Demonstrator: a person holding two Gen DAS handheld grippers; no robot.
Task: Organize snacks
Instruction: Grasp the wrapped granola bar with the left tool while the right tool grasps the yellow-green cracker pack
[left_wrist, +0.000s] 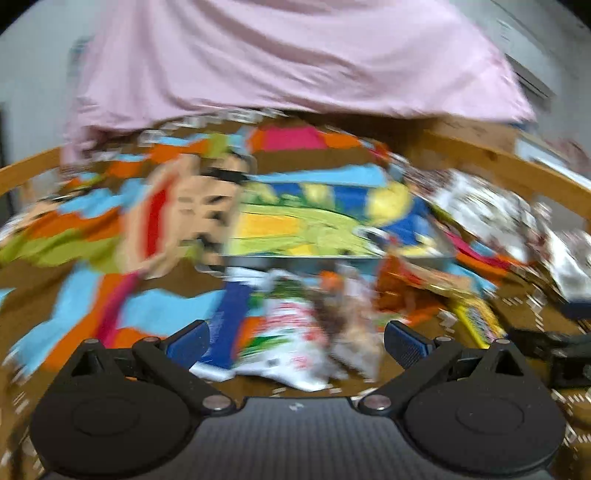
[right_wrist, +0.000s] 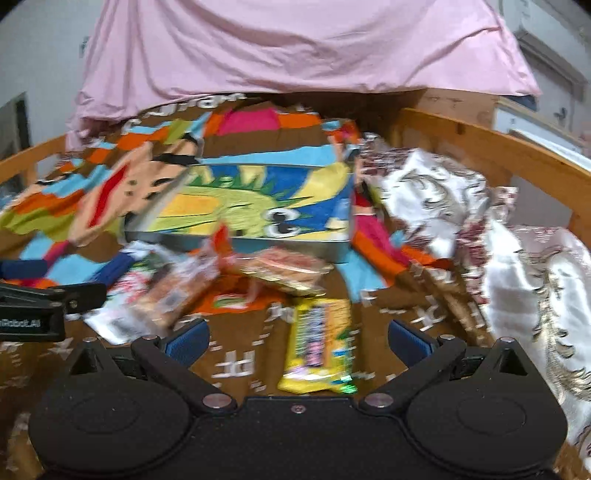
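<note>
Both views are blurred, the left wrist view more heavily. A brown bedspread with bright cartoon patches (right_wrist: 236, 354) is seen spread over a bed framed by a curved wooden rail (right_wrist: 480, 147), and a pink sheet (right_wrist: 295, 48) is draped across the far end. A white and maroon patterned quilt (right_wrist: 443, 199) is bunched along the right side.

The left gripper (left_wrist: 295, 341) is held with its blue-padded fingers (left_wrist: 186, 341) spread wide, and nothing is gripped between them. Just beyond its fingertips a white snack packet with red and green print (left_wrist: 295, 343) is seen lying on the bedspread, with a blue wrapper (left_wrist: 231, 325) at its left edge.

The right gripper (right_wrist: 297, 341) is likewise held wide open and empty. A yellow snack bar wrapper with purple lettering (right_wrist: 319, 343) lies on the bedspread between its fingers, untouched by either pad as far as can be told. Farther off, a clear packet of orange-brown snacks (right_wrist: 284, 271) rests against the front of a shallow rectangular tin with a blue, yellow and green cartoon lid (right_wrist: 258, 206). More clear and white packets (right_wrist: 162, 295) are piled to the left, near the tip of the left gripper, which shows at the left edge of the right wrist view.
</note>
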